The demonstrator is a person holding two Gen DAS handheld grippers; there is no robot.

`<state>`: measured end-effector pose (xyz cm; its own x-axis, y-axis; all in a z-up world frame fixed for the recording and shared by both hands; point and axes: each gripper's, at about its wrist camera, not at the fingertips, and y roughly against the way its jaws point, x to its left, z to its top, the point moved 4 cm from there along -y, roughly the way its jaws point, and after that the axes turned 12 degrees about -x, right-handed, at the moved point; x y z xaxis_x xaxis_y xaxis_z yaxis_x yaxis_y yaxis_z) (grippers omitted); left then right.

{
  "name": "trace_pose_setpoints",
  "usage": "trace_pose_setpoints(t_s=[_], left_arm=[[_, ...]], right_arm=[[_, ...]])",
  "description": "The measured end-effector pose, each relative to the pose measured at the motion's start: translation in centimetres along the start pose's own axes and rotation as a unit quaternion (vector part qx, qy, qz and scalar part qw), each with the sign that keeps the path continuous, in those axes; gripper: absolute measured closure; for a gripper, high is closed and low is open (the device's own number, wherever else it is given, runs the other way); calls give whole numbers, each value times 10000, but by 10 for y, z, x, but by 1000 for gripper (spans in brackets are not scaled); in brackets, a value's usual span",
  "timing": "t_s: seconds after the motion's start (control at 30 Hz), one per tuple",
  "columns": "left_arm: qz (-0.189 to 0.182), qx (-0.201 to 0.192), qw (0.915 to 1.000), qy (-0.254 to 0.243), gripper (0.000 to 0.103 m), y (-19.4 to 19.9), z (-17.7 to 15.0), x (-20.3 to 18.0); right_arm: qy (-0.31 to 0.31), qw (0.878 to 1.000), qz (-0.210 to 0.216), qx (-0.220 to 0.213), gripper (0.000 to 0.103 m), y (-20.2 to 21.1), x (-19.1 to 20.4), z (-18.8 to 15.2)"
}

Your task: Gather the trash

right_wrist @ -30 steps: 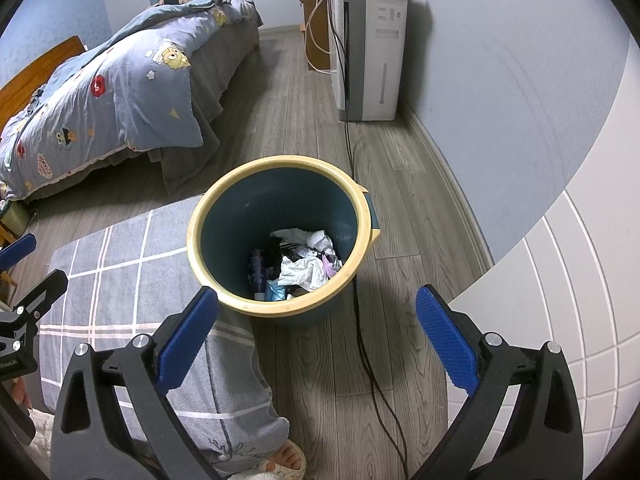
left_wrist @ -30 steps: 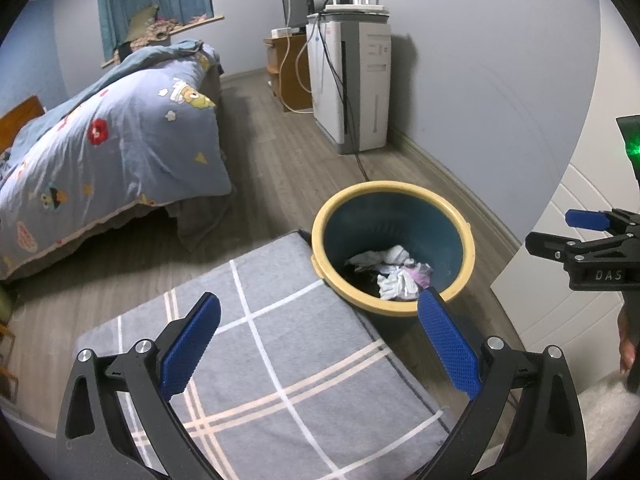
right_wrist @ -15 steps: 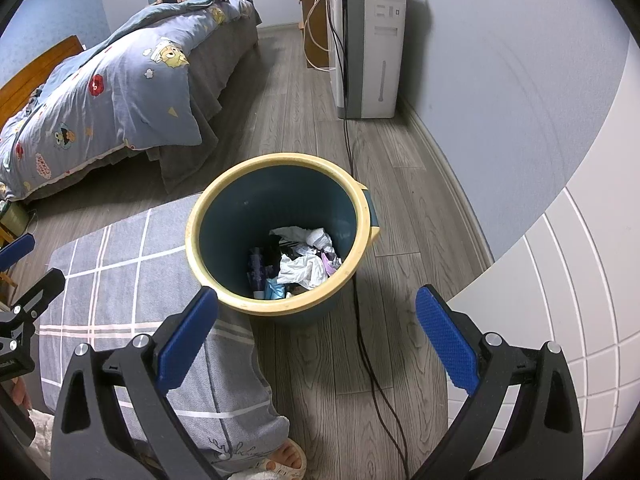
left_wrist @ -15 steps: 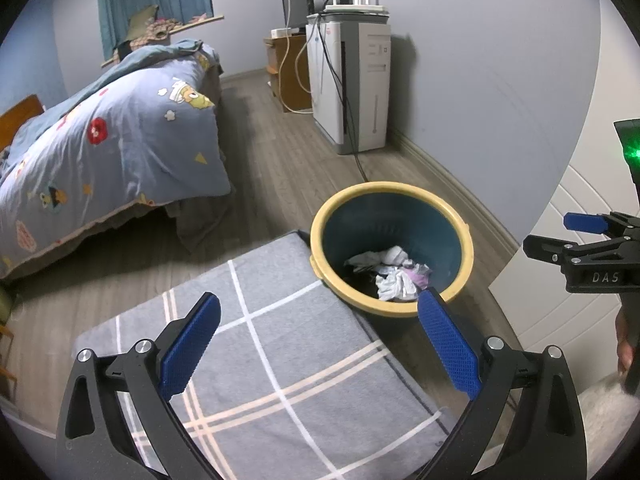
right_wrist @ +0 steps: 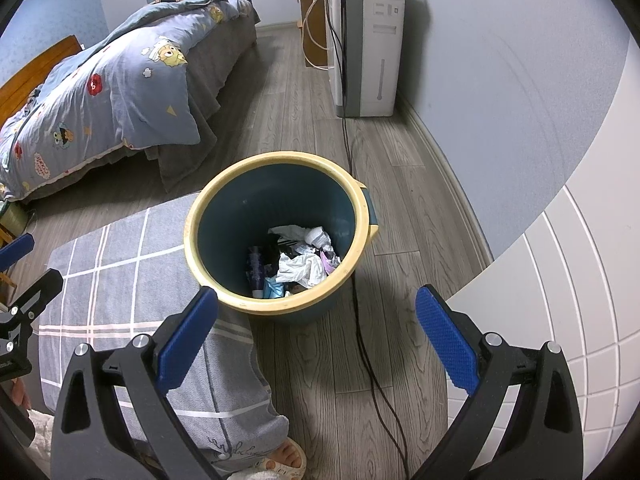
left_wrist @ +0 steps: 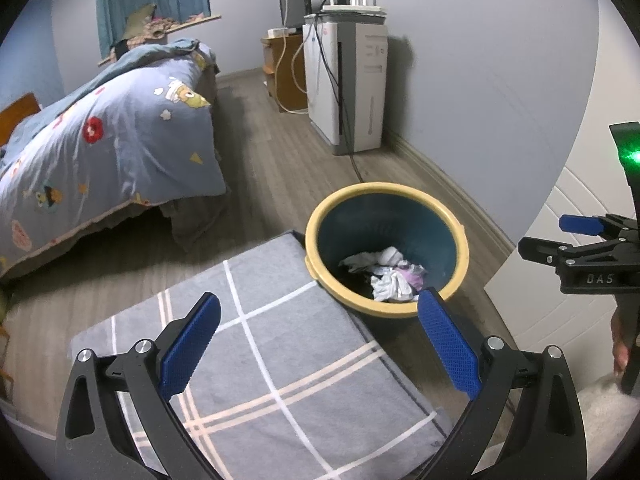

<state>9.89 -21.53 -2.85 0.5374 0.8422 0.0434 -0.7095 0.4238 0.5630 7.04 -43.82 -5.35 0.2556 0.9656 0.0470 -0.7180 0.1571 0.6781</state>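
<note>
Grey wooden floor fills the bedroom, with pale blue walls around. On the left stands a bed with a blue patterned quilt, and a white appliance stands by the wall; its black cable runs along the floor beside the bin. A checked grey cloth lies just beside the bin. The bin, dark blue with a yellow rim, holds crumpled trash. The left gripper and the right gripper both stand wide, holding nothing, above the near side of the bin.
</note>
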Motion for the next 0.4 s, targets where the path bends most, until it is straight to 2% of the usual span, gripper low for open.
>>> trace_pose_setpoints(t_s=[0.4], left_arm=[[63, 48, 9999, -84, 5, 4, 0, 2]], right_arm=[[-99, 9998, -98, 135, 6, -3, 1, -3]])
